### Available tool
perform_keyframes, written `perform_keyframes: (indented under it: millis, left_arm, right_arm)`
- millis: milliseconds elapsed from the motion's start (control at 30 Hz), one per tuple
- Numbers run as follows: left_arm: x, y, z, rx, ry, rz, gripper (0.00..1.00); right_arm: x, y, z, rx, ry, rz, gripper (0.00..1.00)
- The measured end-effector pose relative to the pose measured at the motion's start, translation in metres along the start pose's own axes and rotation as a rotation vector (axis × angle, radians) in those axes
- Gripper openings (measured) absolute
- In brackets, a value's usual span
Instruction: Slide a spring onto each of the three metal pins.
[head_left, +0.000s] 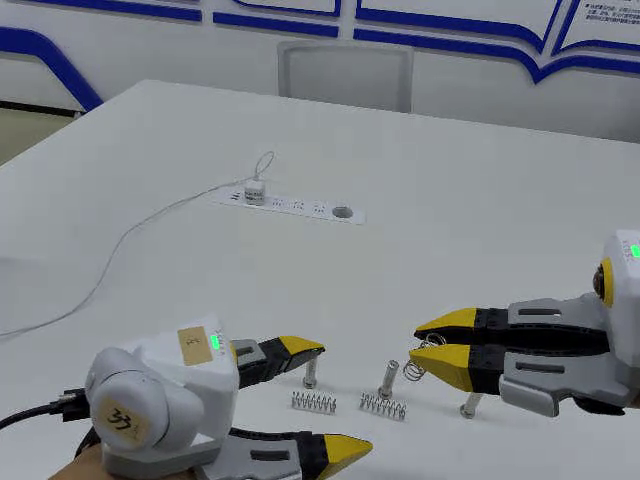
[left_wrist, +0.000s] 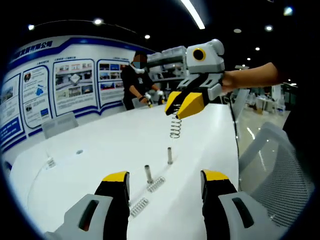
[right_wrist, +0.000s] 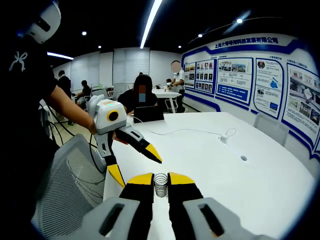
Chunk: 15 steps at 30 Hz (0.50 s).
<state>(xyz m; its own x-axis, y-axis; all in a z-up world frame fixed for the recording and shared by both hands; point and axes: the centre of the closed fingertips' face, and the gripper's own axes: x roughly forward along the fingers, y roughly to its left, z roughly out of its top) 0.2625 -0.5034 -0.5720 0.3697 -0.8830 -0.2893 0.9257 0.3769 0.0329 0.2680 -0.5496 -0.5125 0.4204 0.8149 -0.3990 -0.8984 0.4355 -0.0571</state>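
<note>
Three short metal pins stand on the white table (head_left: 420, 160): one (head_left: 310, 375) by my left gripper, one (head_left: 387, 378) in the middle, one (head_left: 470, 405) under my right gripper. Two springs (head_left: 313, 402) (head_left: 383, 406) lie flat in front of them. My right gripper (head_left: 435, 342) is shut on a third spring (head_left: 414, 371), which hangs from its yellow tips just right of the middle pin. The right gripper view has that spring (right_wrist: 160, 184) pinched between the jaws. My left gripper (head_left: 325, 397) stands open around the left pin's area, holding nothing. In the left gripper view the held spring (left_wrist: 175, 125) hangs above a pin (left_wrist: 169, 155).
A white power strip (head_left: 290, 203) with a plug and a trailing cable (head_left: 130, 240) lies mid-table. A grey chair (head_left: 345, 72) stands at the far edge. Mesh chairs (left_wrist: 280, 165) stand beside the table, and other people work at tables behind.
</note>
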Motion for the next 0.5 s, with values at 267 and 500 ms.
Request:
perform_keyframes:
  millis: [267,500]
  left_arm:
    - [-0.013,0.017,-0.010,-0.053,0.009,0.081,0.74]
    - [-0.022,0.025,-0.014,-0.103,-0.003,0.120,0.82]
  right_arm:
    - [-0.016,-0.021,-0.012,0.043,0.006,-0.065,0.11]
    - [-0.026,-0.036,-0.024,0.070,0.017,-0.132,0.11]
